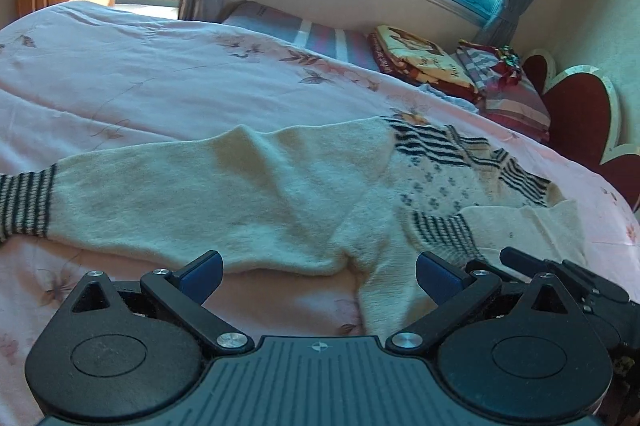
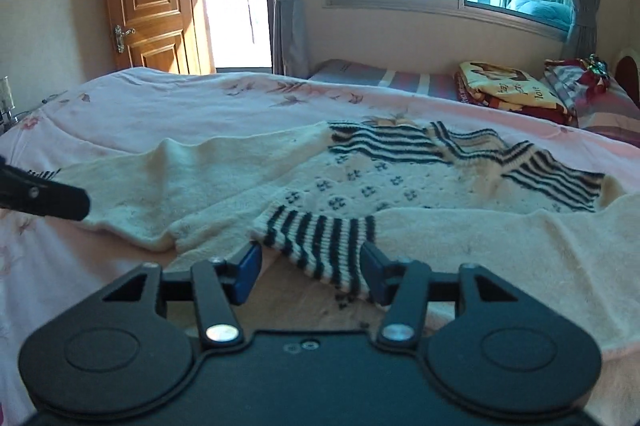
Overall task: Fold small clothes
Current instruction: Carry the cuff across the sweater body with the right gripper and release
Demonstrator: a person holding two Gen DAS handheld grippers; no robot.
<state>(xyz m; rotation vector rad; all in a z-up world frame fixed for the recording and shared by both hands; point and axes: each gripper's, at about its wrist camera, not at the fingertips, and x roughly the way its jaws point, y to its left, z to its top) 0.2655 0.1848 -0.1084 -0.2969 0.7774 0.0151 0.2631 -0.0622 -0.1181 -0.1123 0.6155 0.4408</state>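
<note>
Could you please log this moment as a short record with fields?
garment: cream knit sweater, navy stripes, spread on the pink floral bedspread
right sleeve: folded in, striped cuff lying on the body
left sleeve: stretched out flat
left gripper: open, near sweater's edge
right gripper: open, fingers either side of the cuff
far side: folded blanket

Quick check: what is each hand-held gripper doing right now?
Left hand-held gripper: open, holding nothing, above the sweater.
Right hand-held gripper: open, its jaws either side of the striped cuff, not clamped.

Sweater's striped cuff (image 1: 24, 203) (left edge) cropped
</note>
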